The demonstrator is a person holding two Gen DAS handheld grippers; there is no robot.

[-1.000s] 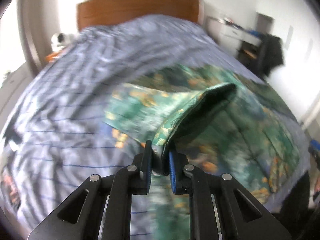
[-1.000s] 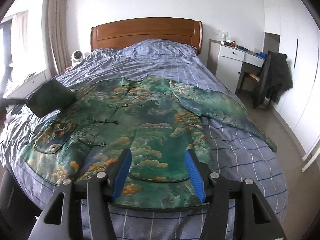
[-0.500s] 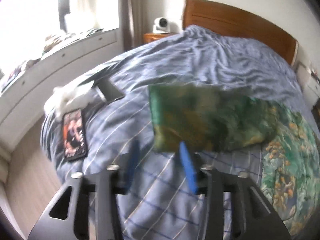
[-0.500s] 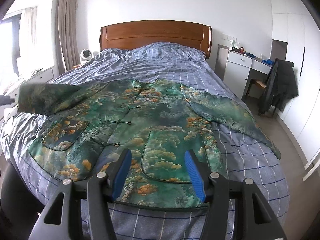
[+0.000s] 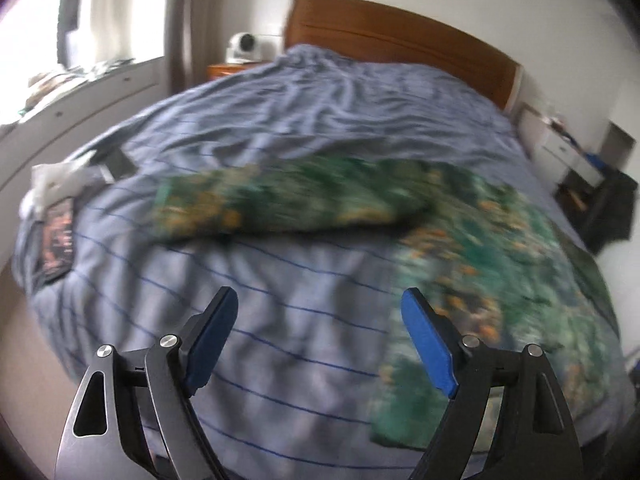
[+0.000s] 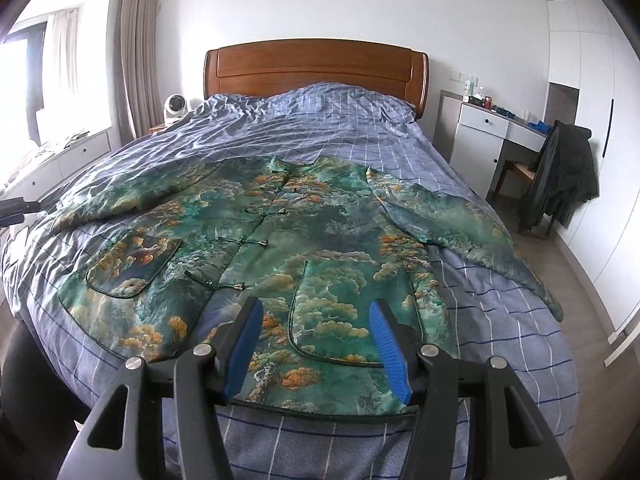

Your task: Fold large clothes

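Note:
A green jacket with orange cloud print lies face up and spread flat on the blue checked bed. Its left sleeve stretches out across the cover toward the bed's left side; the picture is blurred. My left gripper hangs short of that sleeve, its jaws opening wide with only bedcover showing between them. The right sleeve lies out toward the bed's right edge. My right gripper stands open above the jacket's hem by the right pocket, holding nothing.
A phone and a white cloth lie at the bed's left edge. A wooden headboard closes the far end. A desk and a chair with a dark coat stand to the right, and a low white cabinet to the left.
My left gripper let go of the sleeve it was pinching, spread its jaws wide and drew back. The sleeve now lies stretched out on the cover. The right gripper stayed open and barely moved.

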